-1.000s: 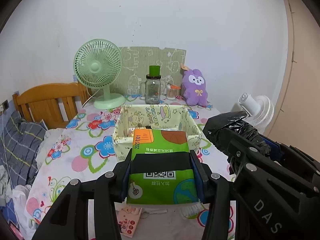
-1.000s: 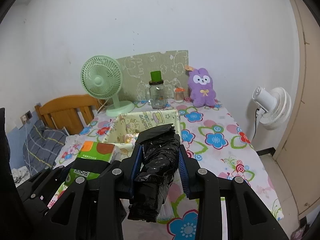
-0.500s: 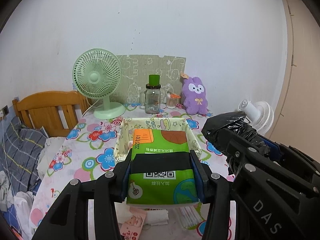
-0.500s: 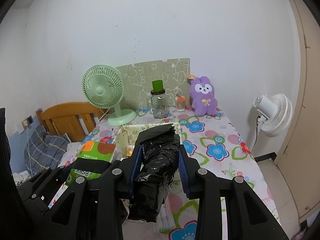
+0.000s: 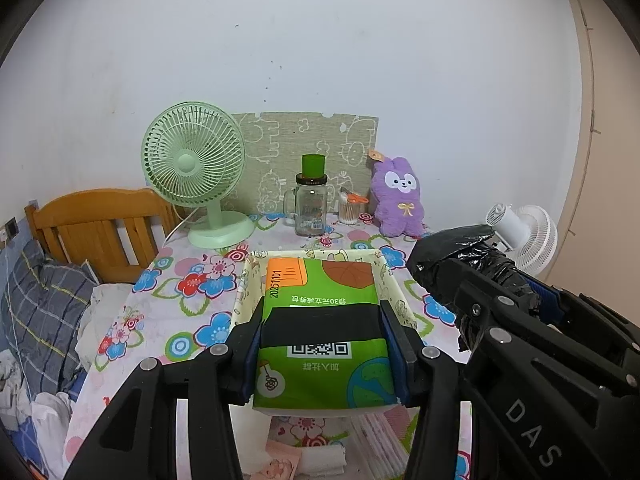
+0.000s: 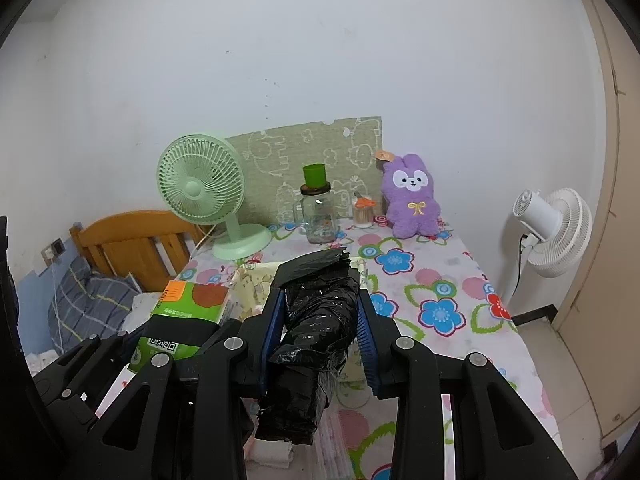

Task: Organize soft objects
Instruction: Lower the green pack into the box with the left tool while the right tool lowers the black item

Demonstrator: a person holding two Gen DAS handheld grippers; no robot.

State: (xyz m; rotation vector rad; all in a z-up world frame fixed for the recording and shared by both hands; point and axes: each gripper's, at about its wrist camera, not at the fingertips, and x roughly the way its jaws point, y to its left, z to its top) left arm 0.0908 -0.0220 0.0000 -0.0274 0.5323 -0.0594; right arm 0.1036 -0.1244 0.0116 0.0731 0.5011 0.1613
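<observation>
At the far left a wooden chair stands against the worktop, with a checked cloth heaped below it. A green fan sits at the back left corner, out of the way of the working area.

The left gripper carries a green tissue pack, its fingers clamped on the pack's two long sides across the black band. The pack is held flat and level, above and partly over the near rim of the basket, a patterned fabric bin in the middle of the worktop. That pose suits a straight lowering into the bin, which looks like the intended home for the soft items.

Behind the basket stand a glass jar with a green cap, a small pot of swabs, and a purple plush propped against a patterned board at the wall.

The right gripper is closed on a black bag roll, gripped around its middle so both ends overhang. It hangs beside the pack, near the basket's right side, probably waiting its turn.

A white fan stands off the worktop at right. Some white and pink bits lie on the worktop below the grippers; I cannot tell what they are.
</observation>
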